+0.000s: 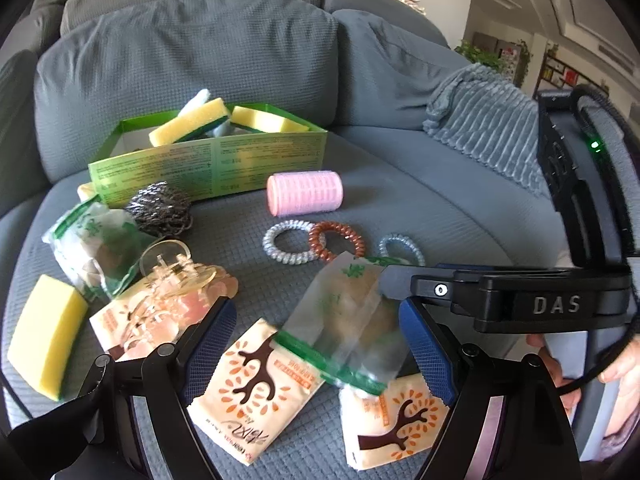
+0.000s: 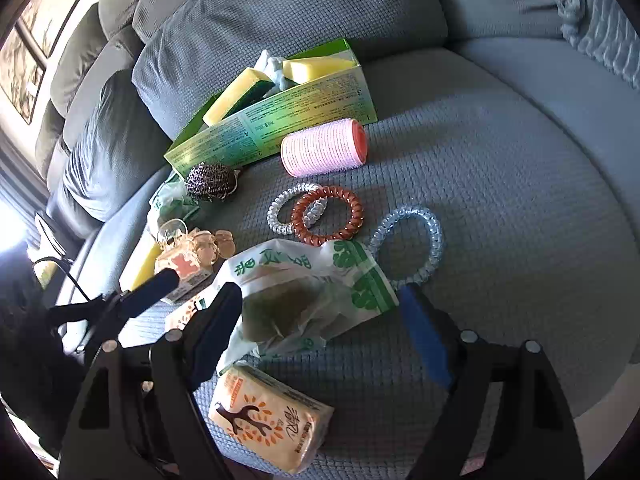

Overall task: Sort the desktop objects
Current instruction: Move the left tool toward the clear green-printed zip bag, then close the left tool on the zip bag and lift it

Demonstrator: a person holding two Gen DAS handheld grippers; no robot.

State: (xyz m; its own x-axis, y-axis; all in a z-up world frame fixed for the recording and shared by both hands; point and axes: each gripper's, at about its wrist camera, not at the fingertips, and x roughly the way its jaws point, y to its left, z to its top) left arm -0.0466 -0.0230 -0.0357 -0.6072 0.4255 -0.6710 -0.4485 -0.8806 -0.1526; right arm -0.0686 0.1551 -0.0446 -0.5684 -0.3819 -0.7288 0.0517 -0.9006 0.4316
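Green box (image 1: pixel 208 168) with yellow sponges (image 1: pixel 190 122), pink ribbed roller (image 1: pixel 305 193), brown coil tie (image 1: pixel 336 240), cream tissue packs (image 1: pixel 252 392) with orange-brown tree prints.

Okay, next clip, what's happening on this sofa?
A person with a gripper in each hand is sorting small items spread on a grey sofa seat. The right gripper, fingers apart, straddles a translucent green-printed packet. The left gripper is open, just above a tissue pack. A green box already holds yellow sponges. A pink hair roller, three coil hair ties and a steel scourer lie loose.
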